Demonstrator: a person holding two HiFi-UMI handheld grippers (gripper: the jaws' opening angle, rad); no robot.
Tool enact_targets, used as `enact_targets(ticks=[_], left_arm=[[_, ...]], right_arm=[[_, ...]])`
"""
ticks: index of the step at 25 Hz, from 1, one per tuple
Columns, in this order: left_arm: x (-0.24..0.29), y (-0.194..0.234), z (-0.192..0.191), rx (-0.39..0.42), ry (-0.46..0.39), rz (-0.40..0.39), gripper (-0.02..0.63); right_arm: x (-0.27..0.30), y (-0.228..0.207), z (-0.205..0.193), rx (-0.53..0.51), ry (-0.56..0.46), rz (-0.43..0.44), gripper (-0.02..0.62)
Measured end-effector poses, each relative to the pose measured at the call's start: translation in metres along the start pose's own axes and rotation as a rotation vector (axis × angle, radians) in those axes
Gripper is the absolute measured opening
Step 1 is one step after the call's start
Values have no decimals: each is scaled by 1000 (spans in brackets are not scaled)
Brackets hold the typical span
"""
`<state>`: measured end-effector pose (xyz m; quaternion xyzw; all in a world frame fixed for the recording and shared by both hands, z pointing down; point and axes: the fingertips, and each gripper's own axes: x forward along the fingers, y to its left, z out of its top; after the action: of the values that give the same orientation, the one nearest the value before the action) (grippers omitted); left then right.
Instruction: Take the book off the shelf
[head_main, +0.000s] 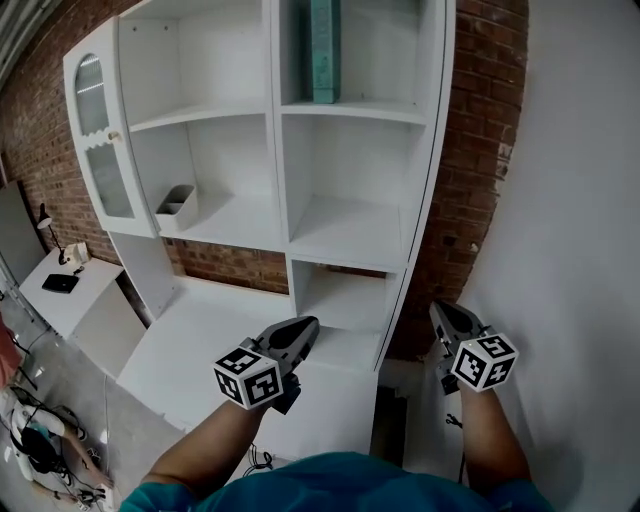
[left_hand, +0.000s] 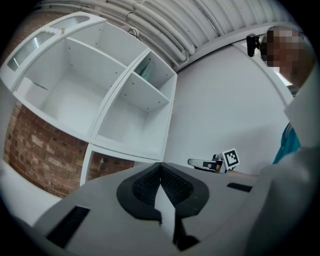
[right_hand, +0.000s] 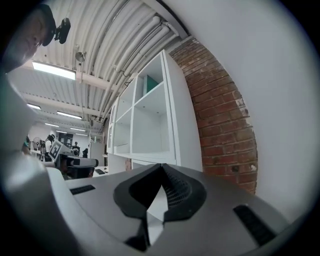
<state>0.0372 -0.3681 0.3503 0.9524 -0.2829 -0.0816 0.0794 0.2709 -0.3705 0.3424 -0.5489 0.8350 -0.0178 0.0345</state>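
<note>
A teal book (head_main: 323, 50) stands upright in the top right compartment of the white shelf unit (head_main: 275, 150); a sliver of the book (left_hand: 145, 70) shows in the left gripper view and the book (right_hand: 151, 82) shows as a teal patch in the right gripper view. My left gripper (head_main: 308, 325) is held low in front of the shelf's bottom compartments, jaws shut and empty. My right gripper (head_main: 438, 310) hangs to the right of the unit near the brick wall (head_main: 470, 170), also shut with nothing in it. Both are far below the book.
A grey organiser box (head_main: 176, 207) sits in the middle left compartment. A glazed cabinet door (head_main: 100, 145) stands open at the left. A white desk (head_main: 70, 290) with a lamp and dark items lies lower left. A white wall (head_main: 580, 250) bounds the right.
</note>
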Motion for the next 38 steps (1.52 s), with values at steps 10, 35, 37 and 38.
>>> enact_targets(ticks=[10, 35, 37, 38], left_arm=[[34, 8, 153, 199, -80, -35, 17], [116, -11, 360, 353, -130, 44, 229], [122, -5, 377, 341, -137, 71, 250], [125, -2, 385, 338, -140, 88, 259]], right_arm=[[7, 7, 117, -45, -116, -90, 23], [34, 20, 309, -302, -240, -124, 23], [35, 21, 317, -318, -247, -126, 23], [36, 21, 320, -325, -250, -126, 23]])
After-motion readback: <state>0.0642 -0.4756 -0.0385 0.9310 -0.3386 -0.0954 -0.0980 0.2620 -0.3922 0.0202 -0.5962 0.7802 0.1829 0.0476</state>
